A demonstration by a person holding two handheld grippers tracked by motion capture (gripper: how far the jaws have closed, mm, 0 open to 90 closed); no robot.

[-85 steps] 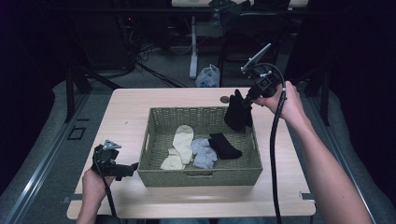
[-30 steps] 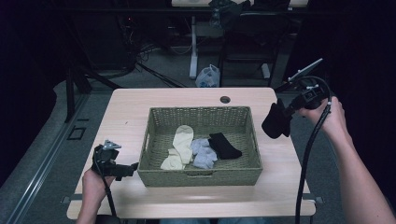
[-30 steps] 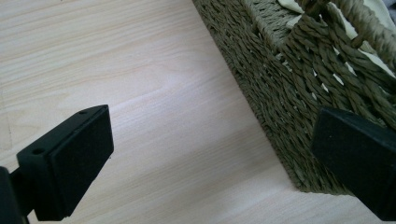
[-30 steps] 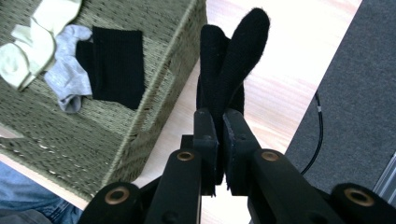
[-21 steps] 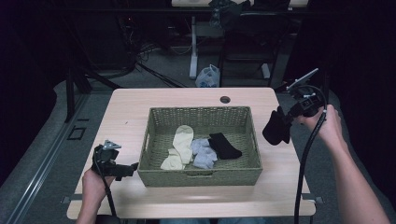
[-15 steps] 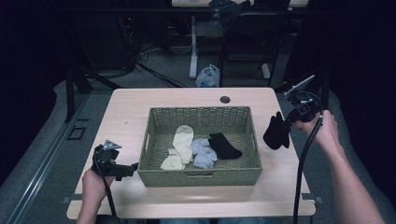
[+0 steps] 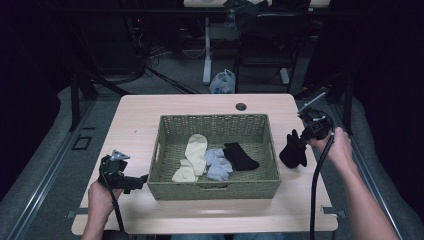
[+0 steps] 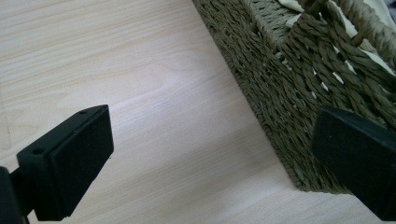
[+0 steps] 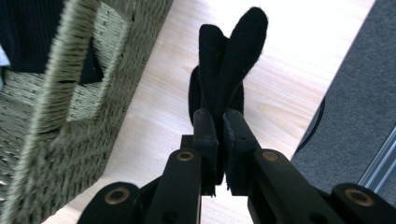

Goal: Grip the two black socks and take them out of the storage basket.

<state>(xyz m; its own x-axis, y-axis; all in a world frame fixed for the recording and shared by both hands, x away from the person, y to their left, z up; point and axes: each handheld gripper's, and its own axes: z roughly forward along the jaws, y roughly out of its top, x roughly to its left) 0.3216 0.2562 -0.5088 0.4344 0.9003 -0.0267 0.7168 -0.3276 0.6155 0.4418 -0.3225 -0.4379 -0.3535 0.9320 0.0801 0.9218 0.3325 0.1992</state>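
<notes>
Right gripper view: black sock [image 9: 223, 79] pinched in right tool [image 9: 219, 135], beside basket [image 9: 56, 116].

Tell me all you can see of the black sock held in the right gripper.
The black sock is dark, soft knit fabric, folded or doubled so two rounded ends stick out past the right gripper, whose fingers pinch it shut. It hangs beside the wicker basket, outside its right wall, over the table's right edge.
</notes>
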